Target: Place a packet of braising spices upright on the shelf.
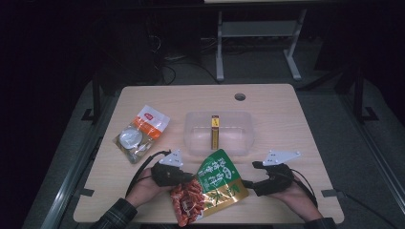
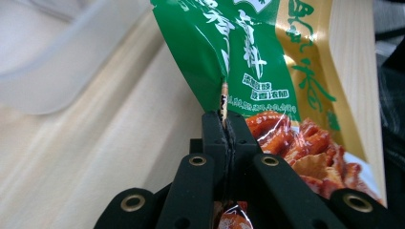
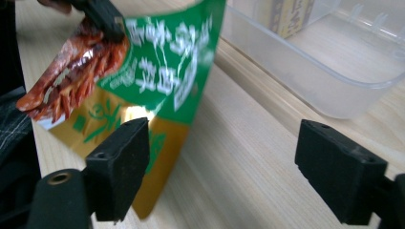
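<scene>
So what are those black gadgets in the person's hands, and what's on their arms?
Both the left gripper and right gripper are matte black, each with two blocky jaws, brass-ringed holes, a grey three-cornered plate on top and a trailing black cable. The left sleeve is dark plaid.

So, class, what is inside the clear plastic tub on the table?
The clear tub holds one slim yellow-and-red box, lying along its middle. The rest of its floor looks bare. The lifted green snack bag covers part of the near rim.

Left gripper [image 1: 184, 177]: fingers [image 2: 214, 136] pressed together — pinching a thin edge.
Right gripper [image 1: 248, 183]: fingers [image 3: 119, 162] spread wide — nothing between them.
</scene>
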Demonstrator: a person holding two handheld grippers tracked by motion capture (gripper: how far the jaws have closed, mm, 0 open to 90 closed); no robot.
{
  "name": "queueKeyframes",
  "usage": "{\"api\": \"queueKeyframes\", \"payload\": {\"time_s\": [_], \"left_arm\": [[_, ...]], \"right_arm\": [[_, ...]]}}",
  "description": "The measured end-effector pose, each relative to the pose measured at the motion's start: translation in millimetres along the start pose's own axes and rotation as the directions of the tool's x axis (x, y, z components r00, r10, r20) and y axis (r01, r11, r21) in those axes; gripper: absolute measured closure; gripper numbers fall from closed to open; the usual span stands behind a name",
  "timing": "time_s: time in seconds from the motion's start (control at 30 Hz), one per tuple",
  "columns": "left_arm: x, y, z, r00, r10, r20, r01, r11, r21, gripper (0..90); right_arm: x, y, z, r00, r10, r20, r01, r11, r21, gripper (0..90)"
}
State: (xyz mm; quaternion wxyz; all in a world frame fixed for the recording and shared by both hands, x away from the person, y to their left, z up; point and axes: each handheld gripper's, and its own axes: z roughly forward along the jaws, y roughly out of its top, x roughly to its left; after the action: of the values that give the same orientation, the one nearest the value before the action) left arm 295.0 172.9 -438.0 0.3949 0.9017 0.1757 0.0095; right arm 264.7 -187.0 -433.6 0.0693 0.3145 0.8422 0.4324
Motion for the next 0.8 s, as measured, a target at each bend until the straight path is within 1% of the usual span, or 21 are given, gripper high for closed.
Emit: {"api": "queueKeyframes", "payload": {"time_s": [0.07,0.17,0.2,0.27,0.3,0.37,0.4,0.43,0.47,0.5,0.53,0.57,0.6,0.63,0.7,0.73,0.77,0.8], "left_arm": [[1.4,-0.5,-7.7,0.9997,-0.011,-0.021,0.01,0.9997,-0.024,89.2],[4.9,-1.7,-18.5,0.9979,-0.049,-0.042,0.045,0.9954,-0.084,89.2],[5.5,-1.9,-21.1,0.9975,-0.055,-0.045,0.05,0.9941,-0.096,89.2],[7.5,-1.7,-27.3,0.9963,-0.058,-0.064,0.049,0.9908,-0.126,89.2],[8.2,-1.5,-30.2,0.9955,-0.064,-0.069,0.054,0.988,-0.145,89.3],[9.6,-0.9,-35.7,0.9939,-0.078,-0.077,0.063,0.9818,-0.179,89.3],[9.9,-0.7,-38.3,0.9928,-0.089,-0.08,0.072,0.9783,-0.194,89.4],[10.8,-0.4,-40.9,0.9922,-0.094,-0.082,0.075,0.9749,-0.21,89.5],[10.9,0.2,-43.4,0.9913,-0.102,-0.083,0.081,0.9714,-0.223,89.5],[10.6,0.8,-44.9,0.9905,-0.11,-0.082,0.087,0.9666,-0.241,89.4],[10.8,1.7,-46.5,0.9905,-0.108,-0.085,0.084,0.9644,-0.251,89.4],[9.8,2.7,-47.6,0.9894,-0.117,-0.086,0.091,0.9606,-0.263,89.4],[9.6,3.8,-48.6,0.9892,-0.113,-0.093,0.084,0.9585,-0.272,89.4],[8.4,4.8,-49.1,0.9886,-0.117,-0.094,0.086,0.9555,-0.282,89.4],[7.0,6.7,-49.3,0.9889,-0.109,-0.102,0.074,0.9513,-0.299,89.4],[6.0,7.6,-49.2,0.9888,-0.108,-0.103,0.071,0.9492,-0.306,89.4],[4.5,8.8,-48.9,0.9886,-0.109,-0.104,0.071,0.9462,-0.316,89.4],[3.9,9.7,-49.2,0.9888,-0.1,-0.11,0.061,0.9466,-0.317,89.4]], "right_arm": [[0.4,-0.1,0.7,0.9998,0.003,-0.021,-0.003,1.0,0.006,17.0],[0.0,0.2,1.0,0.9988,0.016,-0.046,-0.016,1.0,0.004,16.5],[0.1,0.4,1.4,0.9985,0.017,-0.052,-0.016,1.0,0.002,16.5],[1.0,0.7,2.4,0.998,0.02,-0.06,-0.02,1.0,-0.005,16.5],[2.3,1.2,4.4,0.9975,0.017,-0.069,-0.018,1.0,-0.009,16.6],[3.5,1.7,5.3,0.9972,0.022,-0.071,-0.023,1.0,-0.01,16.8],[3.8,2.1,6.3,0.9969,0.013,-0.077,-0.014,1.0,-0.011,17.4],[4.9,2.5,7.2,0.9965,0.017,-0.082,-0.017,1.0,-0.01,17.7],[5.2,3.0,8.0,0.9963,0.009,-0.085,-0.01,1.0,-0.01,17.8],[6.3,4.5,9.5,0.9956,0.012,-0.093,-0.015,1.0,-0.022,18.5],[6.3,4.5,9.5,0.9956,0.012,-0.093,-0.015,1.0,-0.022,18.5],[7.9,7.8,11.9,0.9934,0.023,-0.112,-0.028,0.999,-0.043,19.5],[7.9,7.8,11.9,0.9934,0.023,-0.112,-0.028,0.999,-0.043,19.5],[8.9,10.3,13.6,0.9926,0.026,-0.119,-0.032,0.998,-0.055,19.9],[12.2,19.1,19.1,0.9909,0.015,-0.133,-0.026,0.996,-0.083,22.5],[12.2,19.1,19.1,0.9909,0.015,-0.133,-0.026,0.996,-0.083,22.5],[12.9,21.5,20.6,0.9912,0.005,-0.132,-0.019,0.995,-0.098,23.4],[13.6,23.7,22.1,0.9896,0.01,-0.143,-0.026,0.993,-0.113,24.0]]}}
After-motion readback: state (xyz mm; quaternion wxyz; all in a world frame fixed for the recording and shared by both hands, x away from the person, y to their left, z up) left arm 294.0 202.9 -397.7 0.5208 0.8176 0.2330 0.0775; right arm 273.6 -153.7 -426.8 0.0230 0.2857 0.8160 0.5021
